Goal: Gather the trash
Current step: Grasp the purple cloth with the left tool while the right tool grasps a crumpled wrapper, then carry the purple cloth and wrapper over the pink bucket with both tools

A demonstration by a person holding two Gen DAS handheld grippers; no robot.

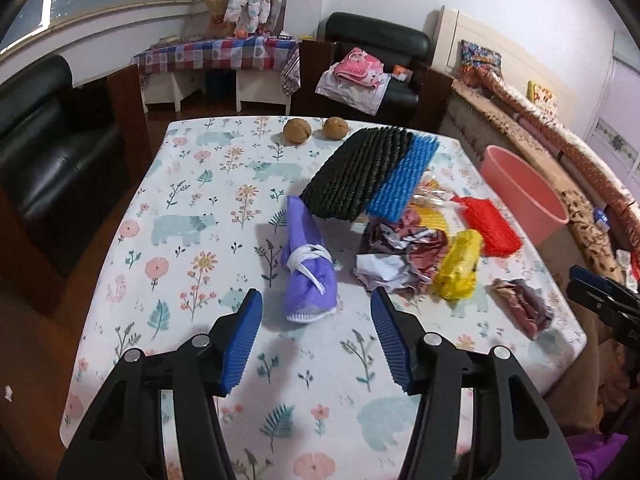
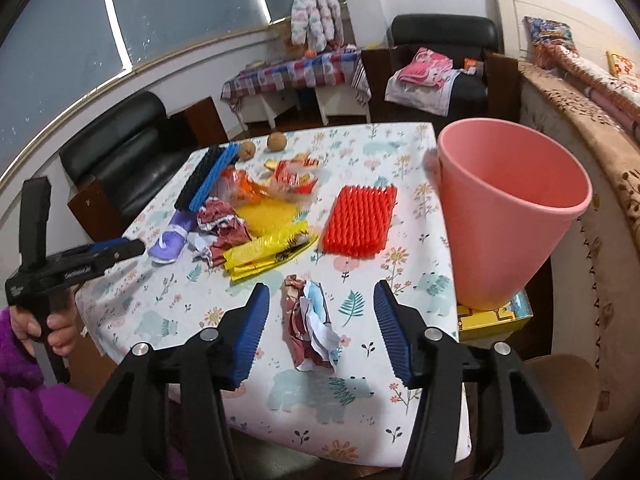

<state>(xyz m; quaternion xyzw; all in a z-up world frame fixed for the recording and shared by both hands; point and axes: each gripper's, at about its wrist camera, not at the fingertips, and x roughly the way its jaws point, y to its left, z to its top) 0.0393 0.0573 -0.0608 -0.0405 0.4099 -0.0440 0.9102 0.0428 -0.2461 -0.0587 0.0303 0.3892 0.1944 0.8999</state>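
Observation:
A pink bin [image 2: 512,216] stands at the table's right edge; it also shows in the left wrist view [image 1: 520,196]. My left gripper [image 1: 316,304] is open, just short of a purple cloth bundle [image 1: 310,276] tied with white string. My right gripper [image 2: 322,300] is open, its fingers either side of a crumpled red-and-white wrapper [image 2: 310,324]. That wrapper also shows in the left wrist view [image 1: 522,304]. A pile of crumpled paper [image 1: 400,252], a yellow bag [image 1: 458,264] and snack wrappers [image 2: 294,176] lies mid-table.
A black mat [image 1: 356,172], blue mat [image 1: 404,176] and red spiky mat [image 2: 358,220] lie on the floral tablecloth [image 1: 180,200]. Two walnuts [image 1: 298,131] sit at the far edge. Black armchairs stand left and behind; a bed runs along the right.

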